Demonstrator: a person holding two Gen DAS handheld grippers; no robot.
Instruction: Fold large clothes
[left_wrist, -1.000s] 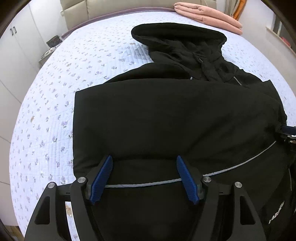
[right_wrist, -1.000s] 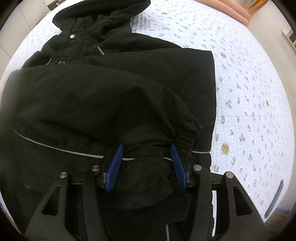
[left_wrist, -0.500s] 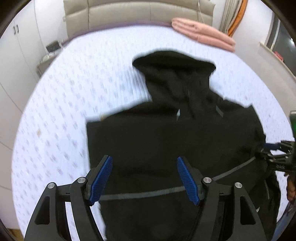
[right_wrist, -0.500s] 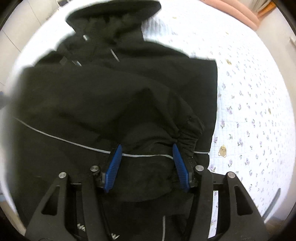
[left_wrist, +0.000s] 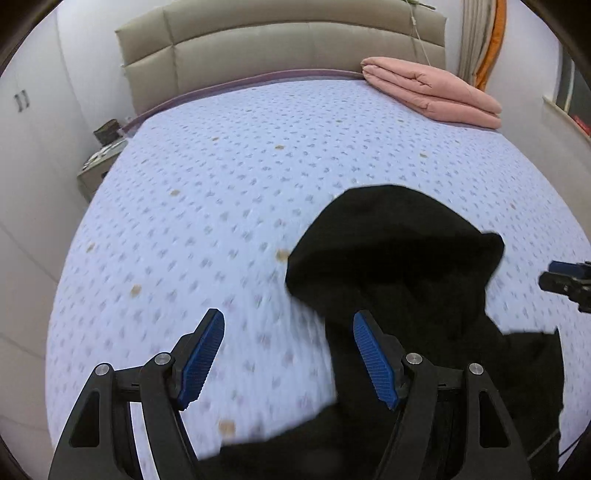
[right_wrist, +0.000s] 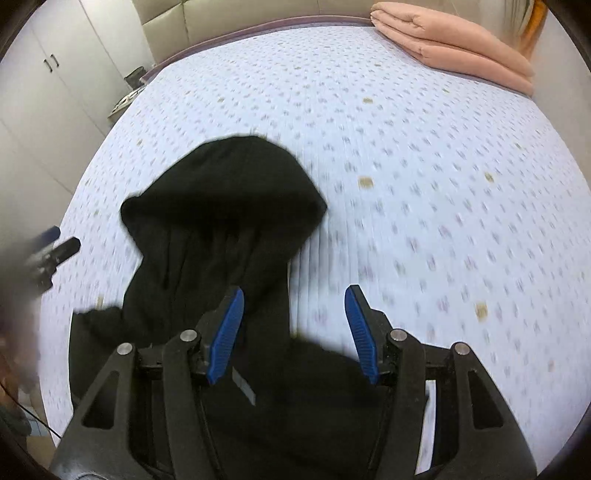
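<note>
A black hooded jacket (left_wrist: 399, 266) lies on the bed, hood pointing toward the headboard; it also shows in the right wrist view (right_wrist: 225, 206). My left gripper (left_wrist: 288, 354) is open and empty, above the bedspread at the jacket's left side, its right pad over the black cloth. My right gripper (right_wrist: 293, 330) is open and empty, above the jacket's right shoulder and the bedspread. The other gripper's tip shows at the right edge of the left wrist view (left_wrist: 565, 280) and at the left edge of the right wrist view (right_wrist: 55, 254).
The bed has a pale blue flowered bedspread (left_wrist: 229, 177). A folded pink blanket (left_wrist: 432, 92) lies at the far right corner by the padded headboard (left_wrist: 280, 48). A small bedside table (left_wrist: 99, 155) and white cupboards (right_wrist: 55, 74) stand at the left.
Both grippers have lifted and tilted up from the jacket's body, so the hood and far bed now fill the views. Both stayed open. The jacket lies lower in both views.
</note>
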